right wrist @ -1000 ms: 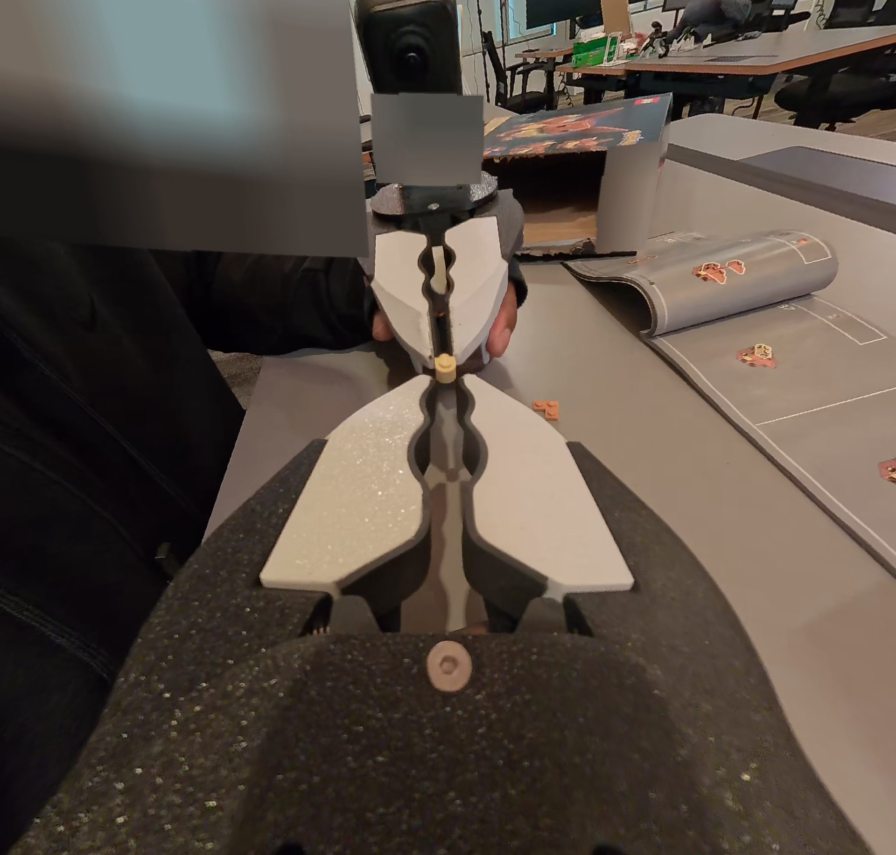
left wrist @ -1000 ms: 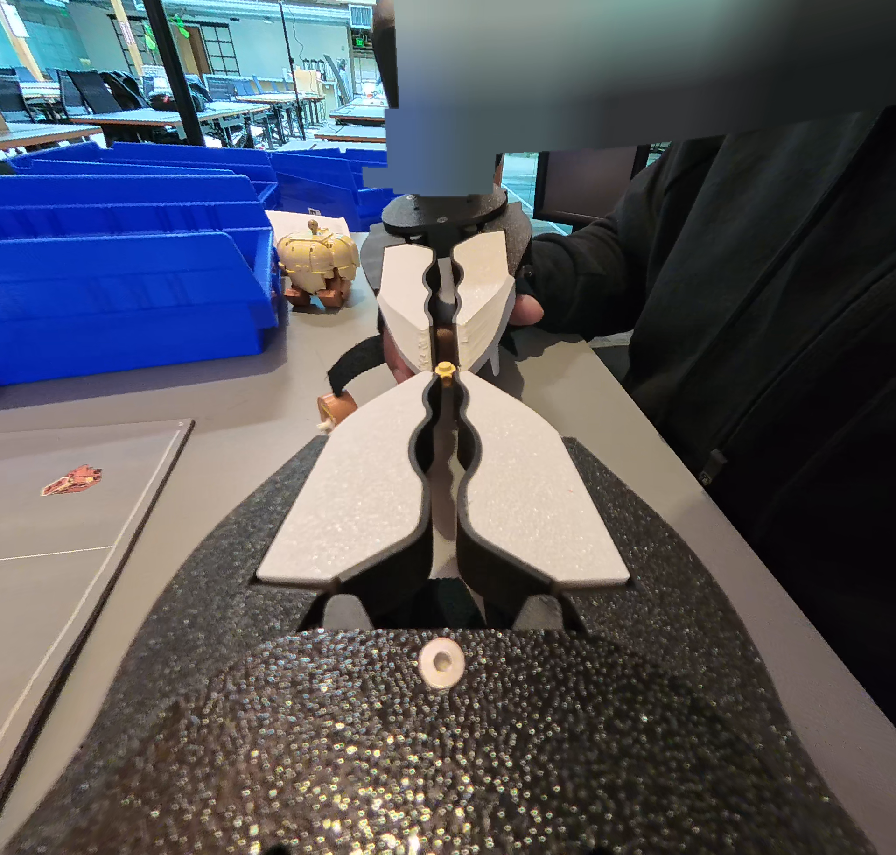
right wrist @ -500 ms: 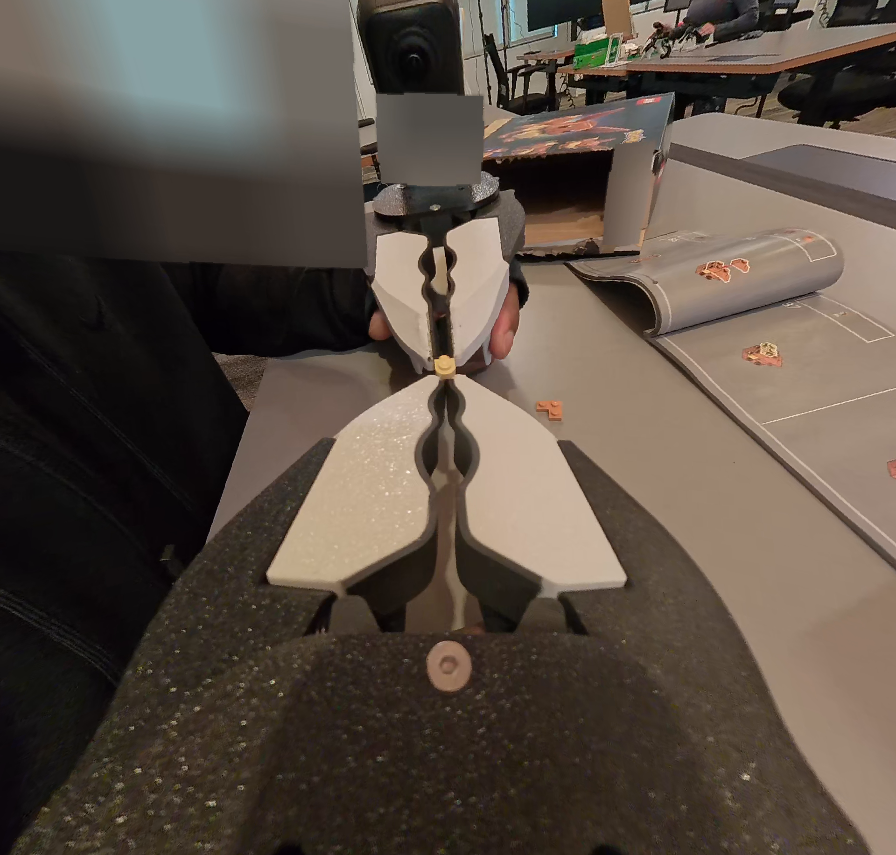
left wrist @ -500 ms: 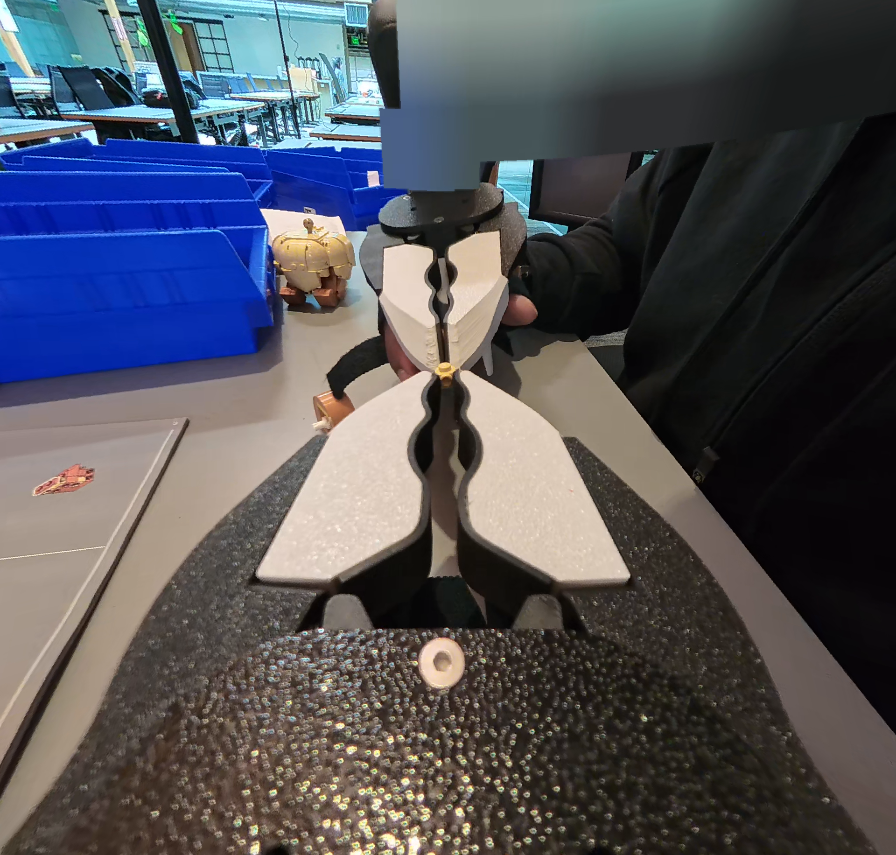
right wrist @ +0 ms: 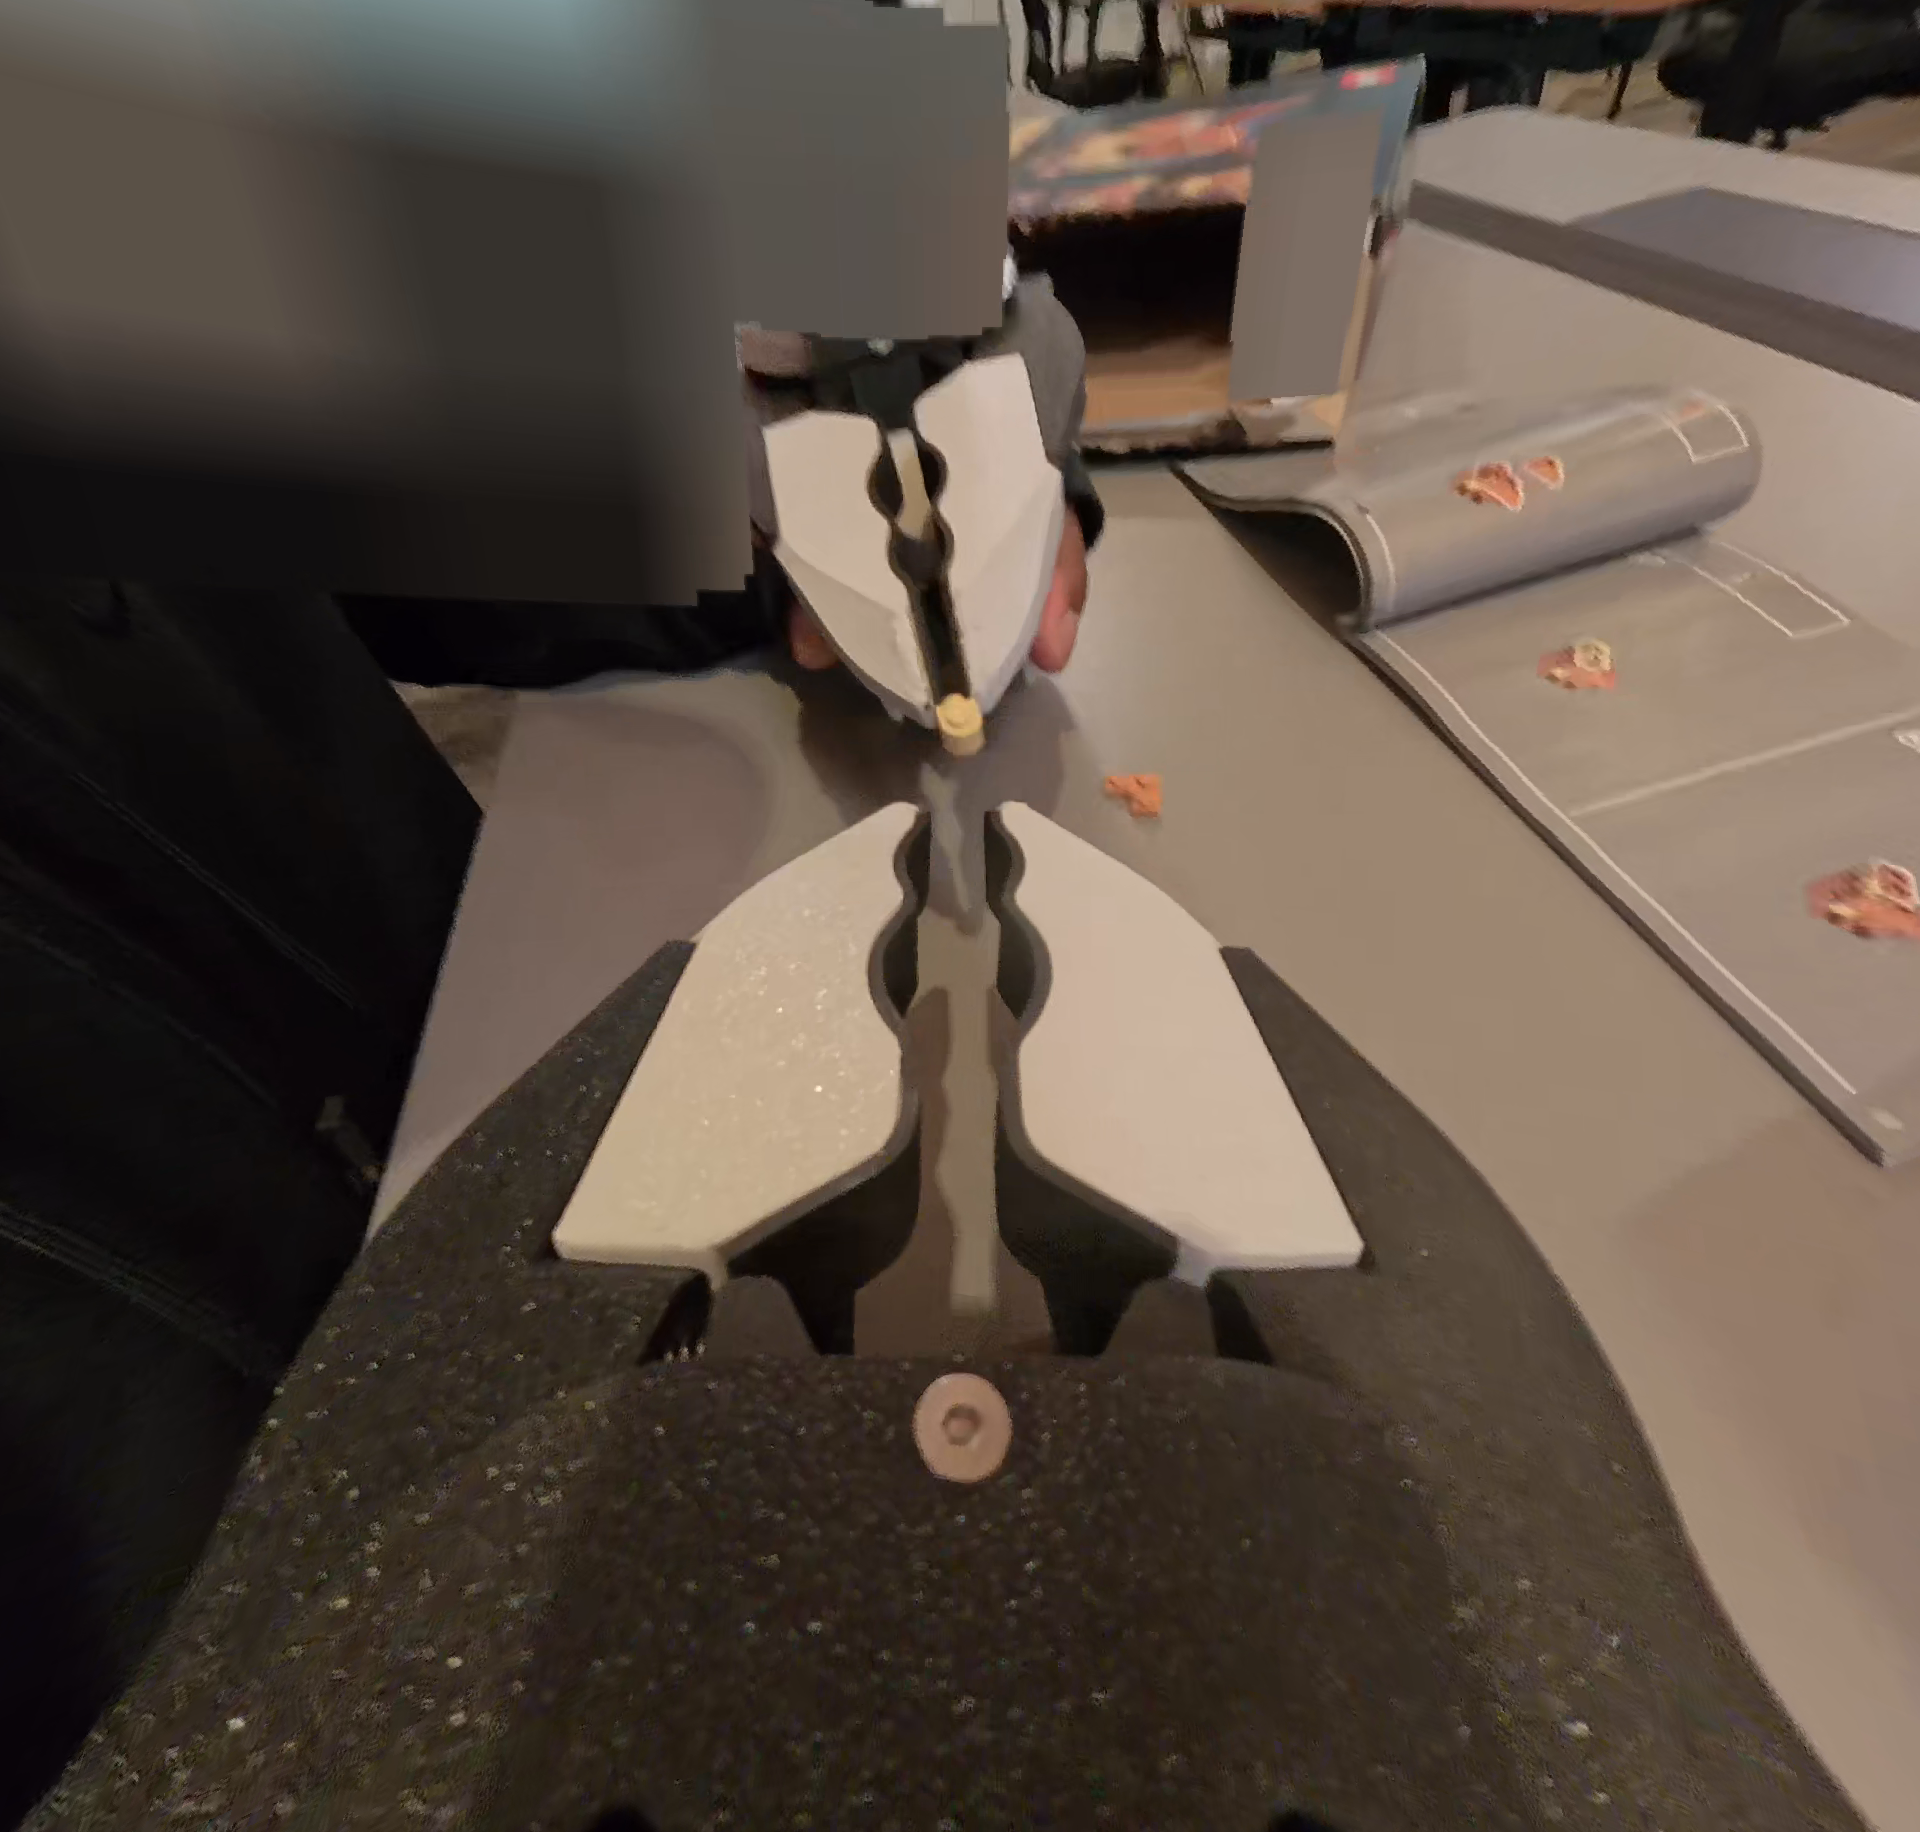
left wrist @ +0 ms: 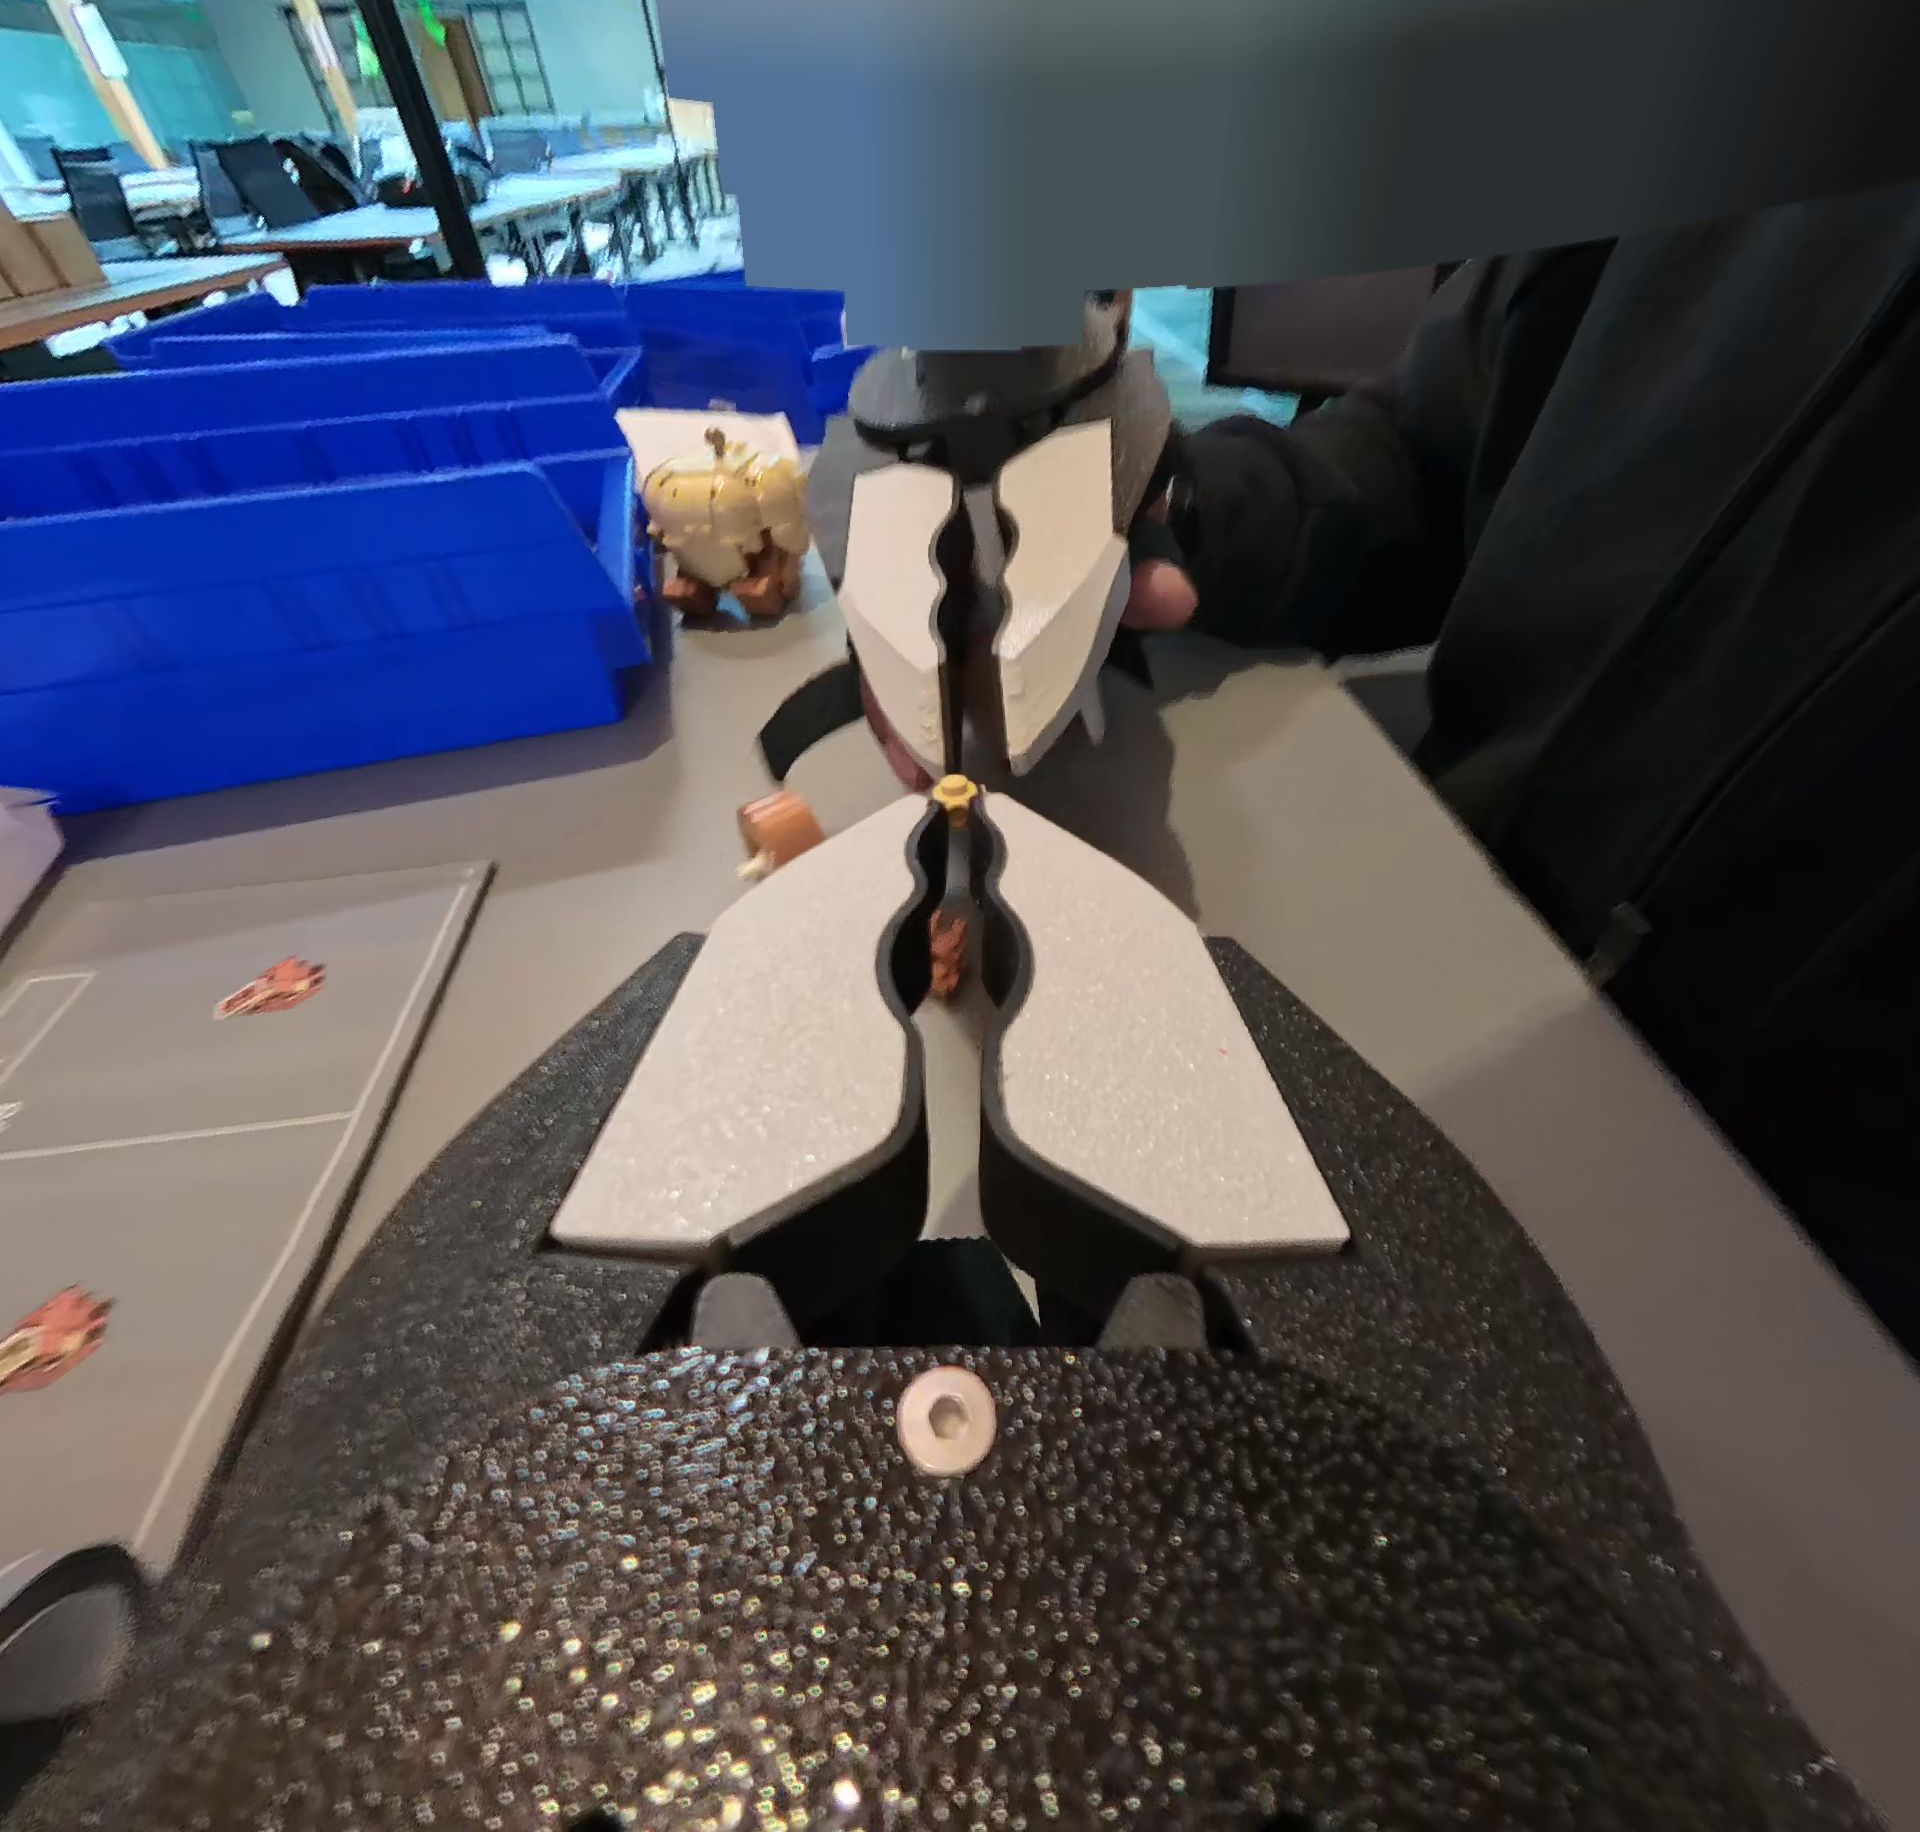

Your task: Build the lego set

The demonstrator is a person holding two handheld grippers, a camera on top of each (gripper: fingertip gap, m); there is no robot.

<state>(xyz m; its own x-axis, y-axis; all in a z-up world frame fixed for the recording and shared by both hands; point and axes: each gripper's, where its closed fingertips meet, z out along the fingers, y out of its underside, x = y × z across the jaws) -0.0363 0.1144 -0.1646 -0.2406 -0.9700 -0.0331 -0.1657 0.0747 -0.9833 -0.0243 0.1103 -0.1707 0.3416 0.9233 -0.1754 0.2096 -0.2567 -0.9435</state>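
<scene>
Pinched at the left gripper (left wrist: 954, 814) tips, a tiny, light, rigid tan round plastic stud (left wrist: 954, 793) is held, the right gripper (right wrist: 960, 814) standing slightly parted and bare above the grey counter (right wrist: 1299, 951).

Your two wrist cameras sit low and close behind each gripper's fingers, facing each other across the grey table (left wrist: 1351, 847). Left view looks toward the blue bins (left wrist: 312, 587); right view toward the open booklet (right wrist: 1610, 639). Both share the table's middle strip.
</scene>
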